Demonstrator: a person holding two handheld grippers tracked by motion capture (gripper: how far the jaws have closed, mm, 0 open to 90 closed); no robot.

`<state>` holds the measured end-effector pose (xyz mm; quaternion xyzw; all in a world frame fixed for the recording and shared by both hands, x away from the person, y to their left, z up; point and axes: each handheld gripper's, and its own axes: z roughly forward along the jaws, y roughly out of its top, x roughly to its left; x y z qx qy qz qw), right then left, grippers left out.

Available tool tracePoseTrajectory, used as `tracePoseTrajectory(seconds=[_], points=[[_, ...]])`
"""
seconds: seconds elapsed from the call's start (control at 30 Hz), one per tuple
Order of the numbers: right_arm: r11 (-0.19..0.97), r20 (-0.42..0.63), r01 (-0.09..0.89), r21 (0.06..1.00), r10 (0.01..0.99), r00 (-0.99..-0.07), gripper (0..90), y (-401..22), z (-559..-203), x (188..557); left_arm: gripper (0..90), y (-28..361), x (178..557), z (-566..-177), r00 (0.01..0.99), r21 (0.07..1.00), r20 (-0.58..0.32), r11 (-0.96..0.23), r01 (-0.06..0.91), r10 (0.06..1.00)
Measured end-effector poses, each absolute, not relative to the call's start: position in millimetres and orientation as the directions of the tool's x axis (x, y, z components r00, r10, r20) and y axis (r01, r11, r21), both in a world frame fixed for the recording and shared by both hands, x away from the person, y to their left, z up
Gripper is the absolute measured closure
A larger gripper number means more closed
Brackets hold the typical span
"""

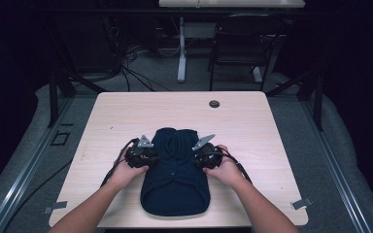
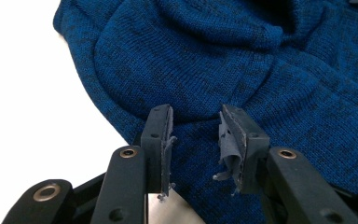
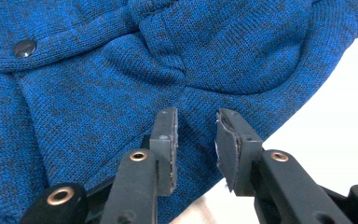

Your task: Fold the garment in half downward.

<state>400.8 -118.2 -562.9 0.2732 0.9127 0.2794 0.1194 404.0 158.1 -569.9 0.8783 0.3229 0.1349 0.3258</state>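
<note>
Sweater (image 1: 175, 179): soft, light blue knit, flat on tabletop (image 1: 252, 131).
Pinch doubled fabric at side folds; left gripper (image 2: 196, 140) and right gripper (image 3: 196, 140) fingers part-open, holding nothing.

A blue knitted garment (image 3: 121, 70) is seen across most of the right gripper view, laid on a pale tabletop (image 3: 340, 121) that is exposed at the right. A dark round snap button (image 3: 25, 48) is fixed near the upper left. The right gripper (image 3: 195, 140) is held over the garment's edge, its two black fingers (image 3: 164, 140) parted with knit visible in the gap. Worn padding is noted on the right-hand finger.
</note>
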Motion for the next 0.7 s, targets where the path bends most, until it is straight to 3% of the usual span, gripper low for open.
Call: tracePoseTrajectory(seconds=[0.4,0.7], points=[[0.716,-0.034,0.432,0.549,0.536,-0.844,67.7,-122.1,-553.4,394.2,62.5,153.8,402.8,-559.5,0.790,0.623,0.013,-0.623,0.474,0.613],[0.743,-0.141,0.359,0.565,0.515,-0.845,69.2,-109.4,-517.4,427.9,61.2,145.6,441.5,-530.4,0.797,0.648,0.082,-0.640,0.414,0.599]])
